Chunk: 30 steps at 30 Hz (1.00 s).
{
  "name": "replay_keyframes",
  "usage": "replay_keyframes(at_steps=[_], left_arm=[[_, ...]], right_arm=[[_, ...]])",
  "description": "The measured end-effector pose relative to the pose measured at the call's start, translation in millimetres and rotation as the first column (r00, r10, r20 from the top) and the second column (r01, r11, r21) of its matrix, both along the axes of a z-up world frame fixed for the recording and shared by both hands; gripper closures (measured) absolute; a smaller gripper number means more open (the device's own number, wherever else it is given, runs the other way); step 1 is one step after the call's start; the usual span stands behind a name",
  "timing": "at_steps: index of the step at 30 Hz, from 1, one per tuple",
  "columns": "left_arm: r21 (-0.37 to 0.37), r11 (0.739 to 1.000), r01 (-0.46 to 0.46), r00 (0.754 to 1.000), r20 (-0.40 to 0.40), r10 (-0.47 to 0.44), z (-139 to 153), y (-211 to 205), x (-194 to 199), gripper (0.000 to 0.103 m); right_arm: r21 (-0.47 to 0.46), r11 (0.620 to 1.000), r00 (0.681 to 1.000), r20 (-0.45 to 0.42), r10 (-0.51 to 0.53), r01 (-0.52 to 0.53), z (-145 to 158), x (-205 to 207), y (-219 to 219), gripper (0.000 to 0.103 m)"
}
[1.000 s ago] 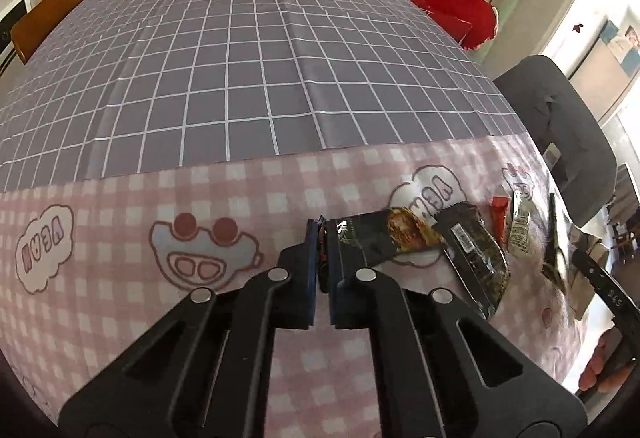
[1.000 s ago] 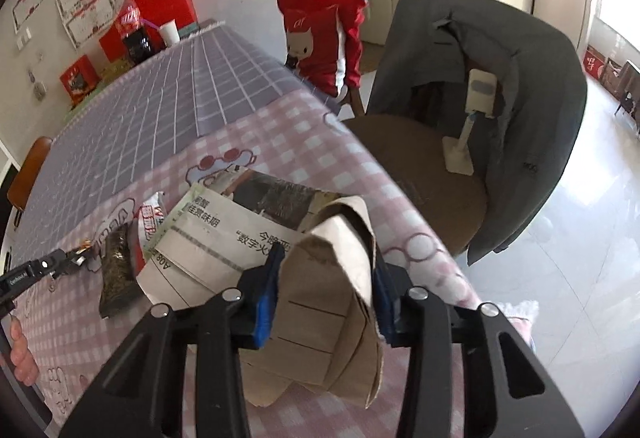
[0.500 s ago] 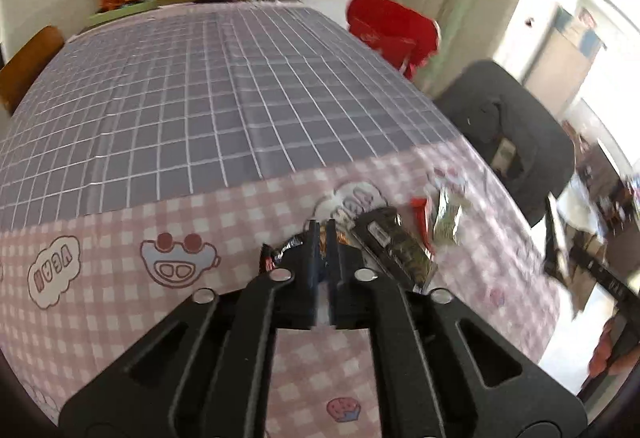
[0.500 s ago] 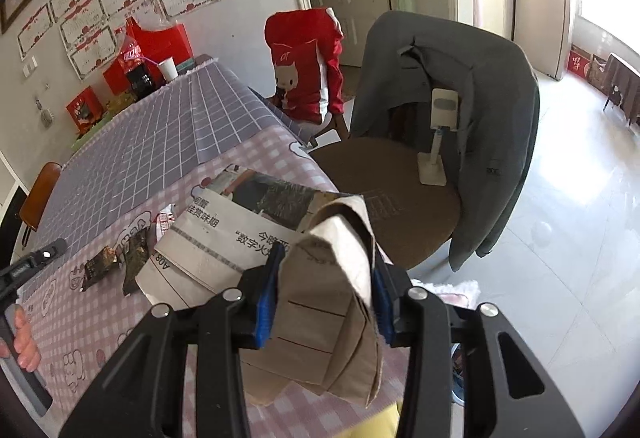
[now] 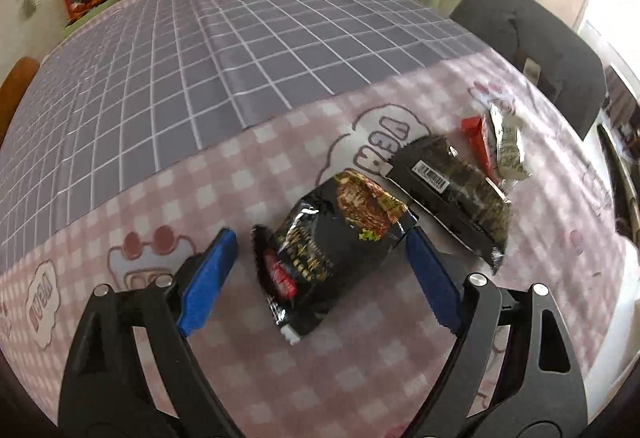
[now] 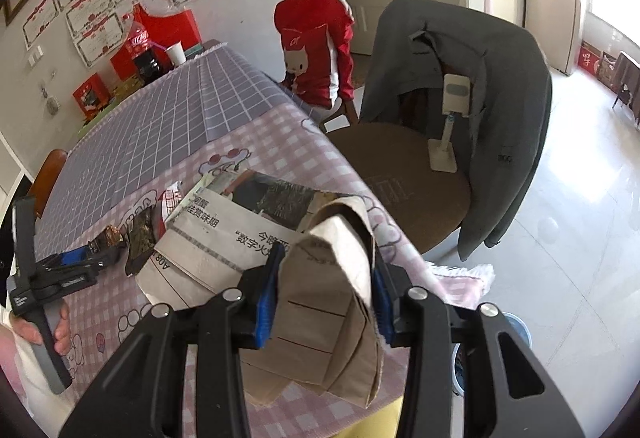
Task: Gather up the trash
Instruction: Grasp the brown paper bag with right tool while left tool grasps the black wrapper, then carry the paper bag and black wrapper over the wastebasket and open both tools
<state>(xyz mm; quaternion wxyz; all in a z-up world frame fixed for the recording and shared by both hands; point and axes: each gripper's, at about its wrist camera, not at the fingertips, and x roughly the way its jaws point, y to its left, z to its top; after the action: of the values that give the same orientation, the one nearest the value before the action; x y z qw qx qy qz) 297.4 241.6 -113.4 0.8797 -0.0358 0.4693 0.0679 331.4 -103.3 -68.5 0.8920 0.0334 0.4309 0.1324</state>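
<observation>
wrapper [image 5: 336, 234] lies between the wide-spread left claw [image 5: 320, 258] fingers on the worktop [image 5: 224, 178]; likely next, close on it. right claw [image 6: 324, 294] grips the paper bag [image 6: 332, 302].

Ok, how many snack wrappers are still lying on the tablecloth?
3, maybe more hidden. A black wrapper lies between the open left gripper fingers, a dark barcoded wrapper just beyond, a white-and-red wrapper farthest. The paper bag blocks part of the cloth.
</observation>
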Motion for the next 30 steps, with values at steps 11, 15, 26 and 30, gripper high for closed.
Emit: replay_keyframes(at_steps=[11, 15, 26, 30], left_arm=[[-0.032, 0.997, -0.068, 0.997, 0.045, 0.069, 10.8, 7.3, -9.3, 0.077], [-0.044, 0.997, -0.058, 0.996, 0.07, 0.061, 18.7, -0.1, -15.9, 0.077], [-0.053, 0.998, 0.019, 0.994, 0.11, -0.013, 42.7, -51.7, -21.5, 0.077], [-0.075, 0.992, 0.099, 0.989, 0.118, -0.089, 49.5, -90.8, -20.2, 0.077]], right_arm=[[0.005, 1.0, 1.0, -0.008, 0.007, -0.007, -3.1, 0.2, 1.6, 0.063], [0.015, 1.0, 1.0, 0.002, -0.002, 0.002, 1.6, -5.7, -6.3, 0.063], [0.043, 0.995, 0.993, 0.062, -0.097, 0.095, 23.3, -34.8, -62.1, 0.063], [0.049, 0.987, 0.984, 0.08, -0.158, 0.155, 26.8, -49.1, -97.3, 0.063]])
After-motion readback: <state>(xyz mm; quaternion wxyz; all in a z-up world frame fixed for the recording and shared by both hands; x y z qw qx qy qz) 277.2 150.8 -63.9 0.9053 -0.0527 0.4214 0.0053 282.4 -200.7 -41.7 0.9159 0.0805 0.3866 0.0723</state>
